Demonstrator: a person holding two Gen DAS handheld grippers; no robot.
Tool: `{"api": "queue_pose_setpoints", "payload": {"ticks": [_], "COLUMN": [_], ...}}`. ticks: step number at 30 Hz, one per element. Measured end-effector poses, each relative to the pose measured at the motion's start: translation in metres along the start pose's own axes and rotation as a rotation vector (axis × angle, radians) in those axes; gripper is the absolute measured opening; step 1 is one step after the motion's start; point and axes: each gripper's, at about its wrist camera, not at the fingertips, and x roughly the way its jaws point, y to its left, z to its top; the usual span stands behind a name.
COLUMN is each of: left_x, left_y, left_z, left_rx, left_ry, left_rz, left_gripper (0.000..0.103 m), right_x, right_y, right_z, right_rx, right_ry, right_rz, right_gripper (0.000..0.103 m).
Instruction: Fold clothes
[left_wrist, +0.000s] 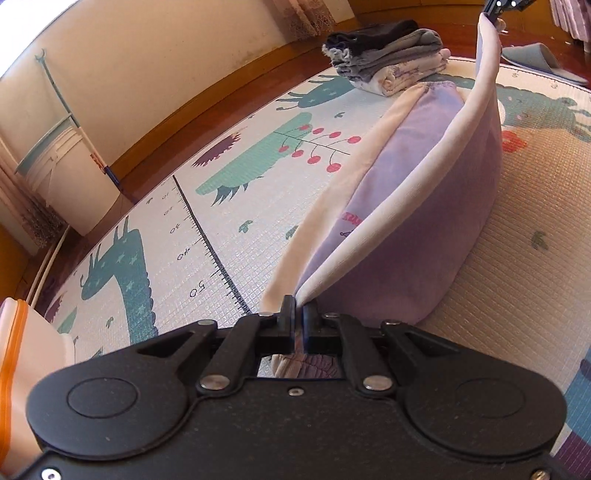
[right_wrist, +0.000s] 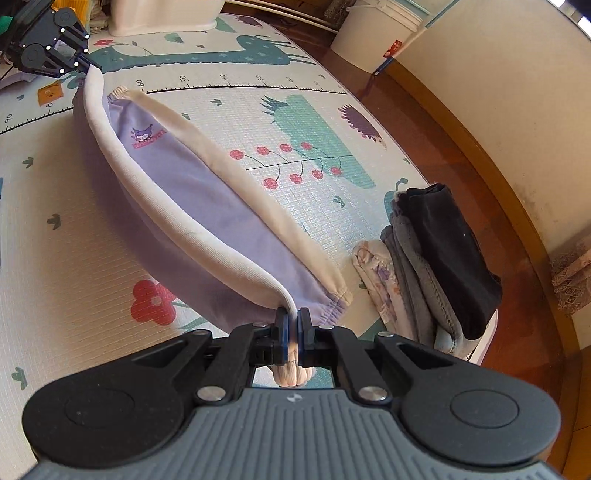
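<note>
Seen from the left wrist, the left tongs (left_wrist: 299, 308) are clenched on one end of the cream stripe of a pair of lilac trousers (left_wrist: 417, 206), right beside the gathered waistband or cuff that bunches under the jaws. The garment hangs in a long sagging curve from there to the right tongs (left_wrist: 496, 11) at the top edge, which pinch the far end. Its lower half rests on the play mat (left_wrist: 155, 236) on the floor. Beyond it a pile of folded clothes (left_wrist: 388, 61) sits on the mat, so part of the job looks finished; this pair appears to be mid-fold, with one long edge lifted to be laid over the other.

From the right wrist, the right tongs (right_wrist: 294, 325) are closed on the cream stripe next to an elastic hem. The trousers (right_wrist: 207, 206) stretch away to the left tongs (right_wrist: 86, 66), also gripping. The cloth is soft lilac with cream side bands and a small cartoon print, lying fairly smooth, one leg over the other. The folded pile (right_wrist: 432, 258) lies just beside the near end. Shortening folds and stacking likely remain.
</note>
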Motion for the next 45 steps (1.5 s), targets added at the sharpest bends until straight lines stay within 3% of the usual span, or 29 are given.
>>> {"api": "queue_pose_setpoints", "payload": {"ticks": [12, 20, 28, 31, 33, 34, 40, 42, 45], "left_x": [0.063, 0.091, 0.110, 0.122, 0.130, 0.132, 0.124, 0.116, 0.094], "left_y": [0.038, 0.053, 0.076, 0.086, 0.096, 0.101, 0.106, 0.106, 0.092], "left_z": [0.011, 0.010, 0.009, 0.007, 0.003, 0.001, -0.007, -0.007, 0.006], "left_rx": [-0.213, -0.366, -0.535, -0.628, -0.740, -0.805, -0.937, -0.955, -0.820], "left_ry": [0.103, 0.165, 0.208, 0.254, 0.268, 0.264, 0.222, 0.190, 0.121], "left_rz": [-0.086, -0.166, -0.212, -0.249, -0.271, -0.278, -0.266, -0.251, -0.178], "left_gripper": [0.002, 0.002, 0.002, 0.002, 0.006, 0.007, 0.008, 0.008, 0.008], "right_x": [0.096, 0.137, 0.172, 0.188, 0.194, 0.192, 0.168, 0.163, 0.157], "right_y": [-0.053, -0.076, -0.085, -0.091, -0.095, -0.096, -0.114, -0.115, -0.114], "right_z": [0.030, 0.023, 0.037, 0.034, 0.029, 0.025, -0.011, -0.021, -0.033], "right_rx": [0.188, 0.309, 0.331, 0.410, 0.481, 0.520, 0.772, 0.807, 0.833], "right_ry": [0.080, 0.130, 0.169, 0.209, 0.212, 0.188, 0.054, 0.030, 0.007], "right_rz": [0.012, 0.036, 0.029, 0.009, -0.018, -0.026, -0.022, 0.002, 0.030], "right_gripper": [0.006, 0.006, 0.006, 0.007, 0.021, 0.037, 0.043, 0.051, 0.054]}}
